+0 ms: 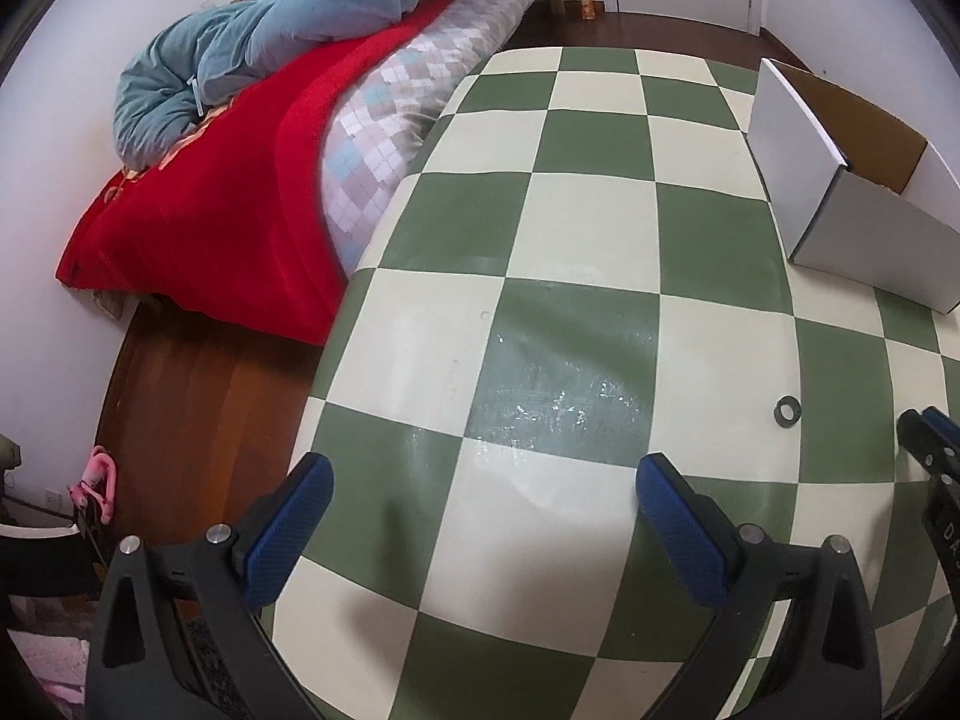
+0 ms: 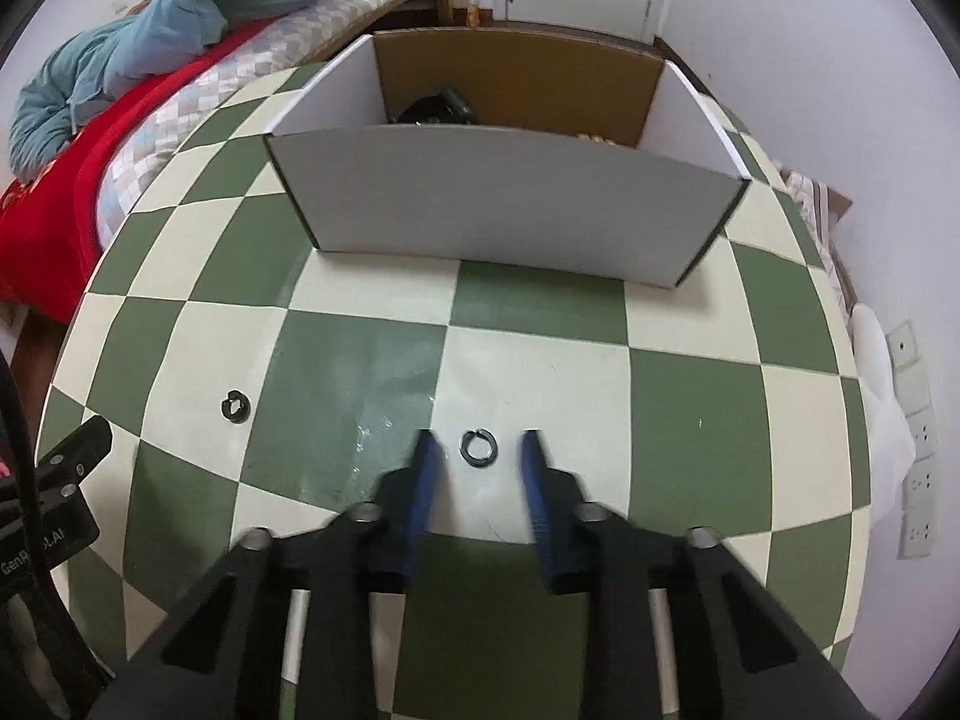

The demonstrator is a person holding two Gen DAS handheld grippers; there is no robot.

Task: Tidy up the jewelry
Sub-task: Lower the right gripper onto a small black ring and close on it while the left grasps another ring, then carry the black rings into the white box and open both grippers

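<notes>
A: Largest item first?

B: Bed (image 1: 252, 180), left of the table, carrying a red blanket (image 1: 198, 228), a diamond-patterned quilt (image 1: 384, 138) and a rumpled blue-grey duvet (image 1: 288, 24).

A: Next.

B: Table with green-and-cream checked cover (image 1: 570, 228), one edge running close alongside the bed.

A: Containers?

B: One open cardboard box (image 2: 504, 204), white outside, brown inside, standing upright toward the far side of the table. A dark object (image 2: 435, 108) lies in its back left corner; too little shows above the wall to name it. Something small and pale peeks over the wall at the right; unidentifiable.

A: Tools?

B: Left gripper (image 1: 483, 516), blue-padded fingers spread wide, nothing between them, over the near left part of the table. Right gripper (image 2: 480, 468), fingers parted to a narrower gap, low over a cream square in front of the box.

A: Jewelry?

B: Two small dark open rings. One ring (image 2: 477, 444) lies flat on the cream square, between the right gripper's fingertips (image 2: 427, 456), touching neither. The second ring (image 2: 234, 405) lies on the cover well to the left, near the left gripper's body; the left wrist view shows a single ring (image 1: 788, 410) at its right side, with the other gripper's tip just beside it.

A: Smallest extras?

B: An orange bottle (image 1: 586, 2) on the floor beyond the bed; wall sockets (image 2: 915, 438) at the right.
</notes>
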